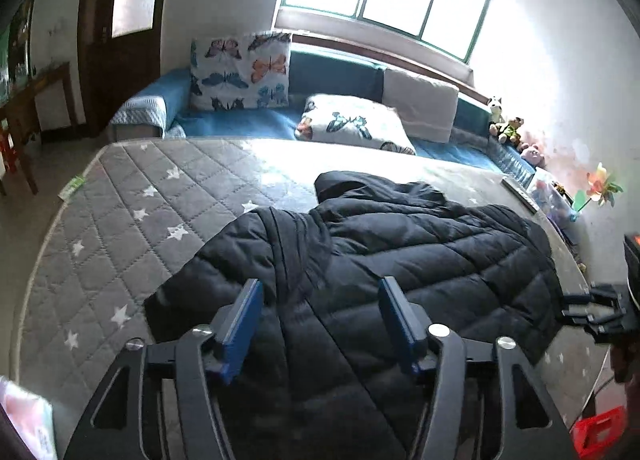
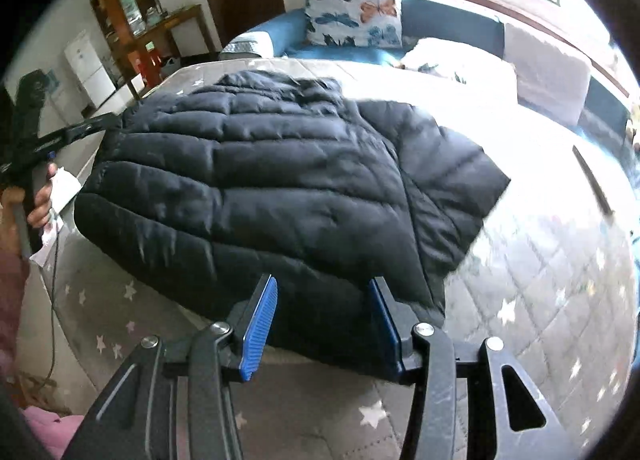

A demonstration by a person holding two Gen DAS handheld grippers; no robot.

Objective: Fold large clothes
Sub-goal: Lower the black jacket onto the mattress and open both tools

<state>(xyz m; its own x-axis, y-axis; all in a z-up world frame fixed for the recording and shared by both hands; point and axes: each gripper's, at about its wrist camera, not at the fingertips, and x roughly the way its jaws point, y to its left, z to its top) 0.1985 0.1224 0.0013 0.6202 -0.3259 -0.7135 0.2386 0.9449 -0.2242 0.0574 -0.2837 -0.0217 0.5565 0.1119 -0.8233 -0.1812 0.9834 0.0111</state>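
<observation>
A large black quilted puffer jacket [image 1: 380, 260] lies spread on a grey star-patterned mattress [image 1: 120, 219]. It also shows in the right wrist view [image 2: 260, 187], on the same mattress [image 2: 540, 280]. My left gripper [image 1: 320, 324] is open and empty, its blue pads over the jacket's near part. My right gripper [image 2: 324, 324] is open and empty, its pads at the jacket's near hem. The right gripper also shows at the jacket's right edge in the left wrist view [image 1: 596, 312]. The left gripper shows at the jacket's far left in the right wrist view [image 2: 96, 123], held by a hand.
Butterfly pillows [image 1: 240, 71] and a white cushion [image 1: 420, 103] lie on the blue bedding [image 1: 240, 123] behind the mattress. Soft toys [image 1: 508, 127] and a pinwheel [image 1: 600, 187] line the right wall. A remote [image 1: 520, 193] lies on the mattress's far right. A wooden desk [image 2: 176, 31] stands left.
</observation>
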